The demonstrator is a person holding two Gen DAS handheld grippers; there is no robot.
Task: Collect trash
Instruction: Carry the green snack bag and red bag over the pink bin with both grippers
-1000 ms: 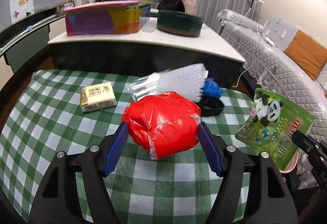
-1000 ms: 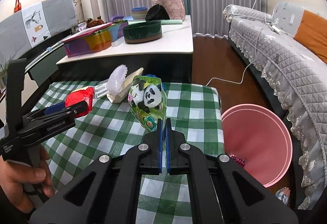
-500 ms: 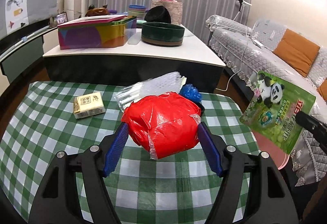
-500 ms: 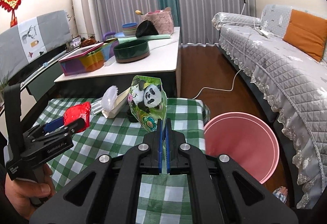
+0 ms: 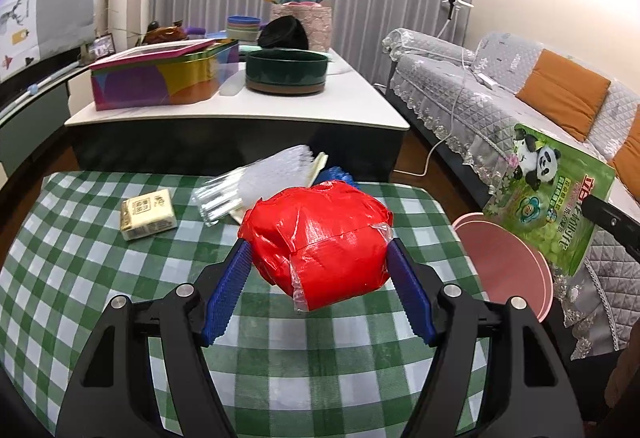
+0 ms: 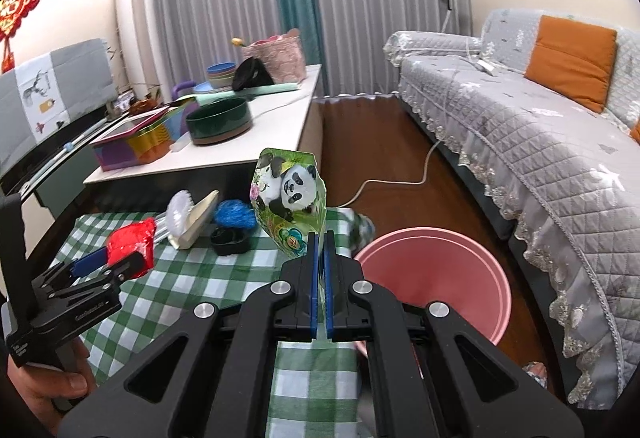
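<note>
Blue ribbed pads of the left gripper press on both sides of a crumpled red plastic wrapper, jaws spread wide around its bulk so it rides clear above the green checked tablecloth. Beside it, the right gripper is pinched fully closed on the lower edge of a green panda pouch, which stands upright out of the pads; a flat, thin bag needs only that narrow pinch. Both pieces are carried off the table, and I judge they are headed for the pink bin standing on the floor just past the table's right edge, its open mouth near the pouch.

On the cloth lie a pale yellow packet printed with small characters I cannot read, a clear-bristled brush and a blue scrubber. The pouch carries red Chinese lettering, too small to make out. Farther back stands a white counter with a colourful tin.
</note>
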